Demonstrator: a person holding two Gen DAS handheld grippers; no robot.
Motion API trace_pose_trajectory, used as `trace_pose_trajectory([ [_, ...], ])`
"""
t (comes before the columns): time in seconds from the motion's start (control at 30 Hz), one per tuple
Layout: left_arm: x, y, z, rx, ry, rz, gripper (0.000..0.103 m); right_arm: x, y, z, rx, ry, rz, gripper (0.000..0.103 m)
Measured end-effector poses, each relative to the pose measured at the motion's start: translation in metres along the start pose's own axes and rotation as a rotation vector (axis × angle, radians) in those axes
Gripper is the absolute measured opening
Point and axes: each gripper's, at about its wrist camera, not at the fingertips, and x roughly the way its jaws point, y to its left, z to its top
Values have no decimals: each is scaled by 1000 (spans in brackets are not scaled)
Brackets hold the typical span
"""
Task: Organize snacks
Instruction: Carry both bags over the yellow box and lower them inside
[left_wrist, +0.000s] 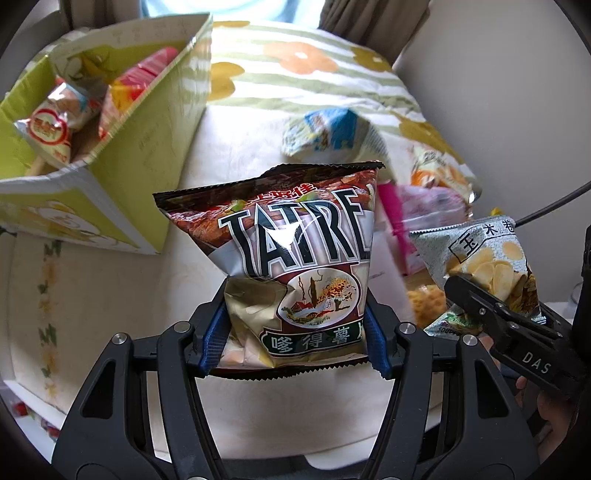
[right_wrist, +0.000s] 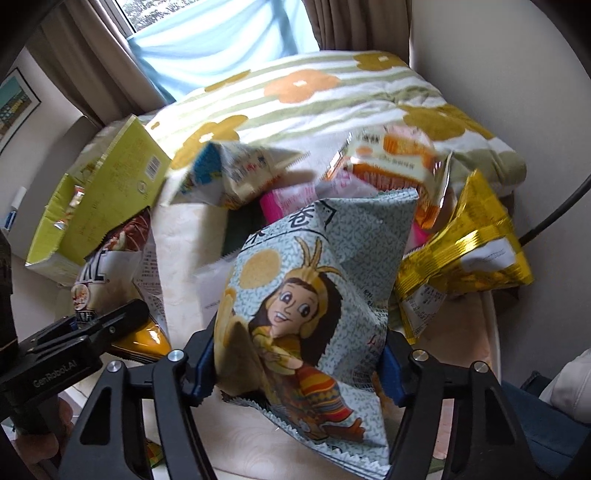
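Fingers (left_wrist: 216, 332) of left gripper (left_wrist: 295, 334), blue-padded, clamp lower part of brown "TATRE" chip bag (left_wrist: 295, 258) from both sides; bag upright, centre of left wrist view, its serrated bottom edge hanging just below pads. Right gripper (right_wrist: 297, 367) likewise squeezes a pale grey-green corn-chip bag (right_wrist: 314, 295) w/ cartoon girl print, centre of right wrist view, tilted and crumpled between pads. Each gripper shows in the other's view: right one at lower right of left view, its bag beside the brown bag; left one at lower left of right view, brown bag above it.

Outward: green cardboard box (left_wrist: 159, 122), open-topped, upper left of left view; inside it a white-and-red snack pack (left_wrist: 51, 133) and a red/pink pack (left_wrist: 144, 77). Same box at left of right view. Cream surface (left_wrist: 110, 288) lies under both bags. Blue-and-white packet (right_wrist: 229, 173), blurred, upper centre of right view, near box. Orange-and-white packet (right_wrist: 391, 158) upper right; pink pack (right_wrist: 291, 199) partly hidden behind grey-green bag; gold foil bag (right_wrist: 469, 243) at right edge, just beside it. Floral quilt (right_wrist: 314, 96), orange and mustard flowers on green stripes, across top behind snack pile; blue curtain (right_wrist: 221, 40) above it.
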Motion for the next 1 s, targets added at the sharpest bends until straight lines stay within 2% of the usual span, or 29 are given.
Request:
trace_pose_trajectory([
  [0.27, -69, -6, 27, 2, -149, -8, 59, -57, 20, 37, -107, -92, 70, 66],
  [0.53, -121, 25, 72, 12, -233, -3, 59, -93, 55, 77, -183, -164, 142, 66],
  [0.7, -133, 65, 95, 1, -271, -9, 59, -91, 86, 96, -196, -189, 156, 66],
  [0.83, -136, 106, 117, -16, -255, -18, 59, -82, 123, 110, -195, -206, 166, 66],
  [1.0, -142, 157, 143, -17, -250, 15, 59, -58, 182, 131, -210, -204, 193, 66],
])
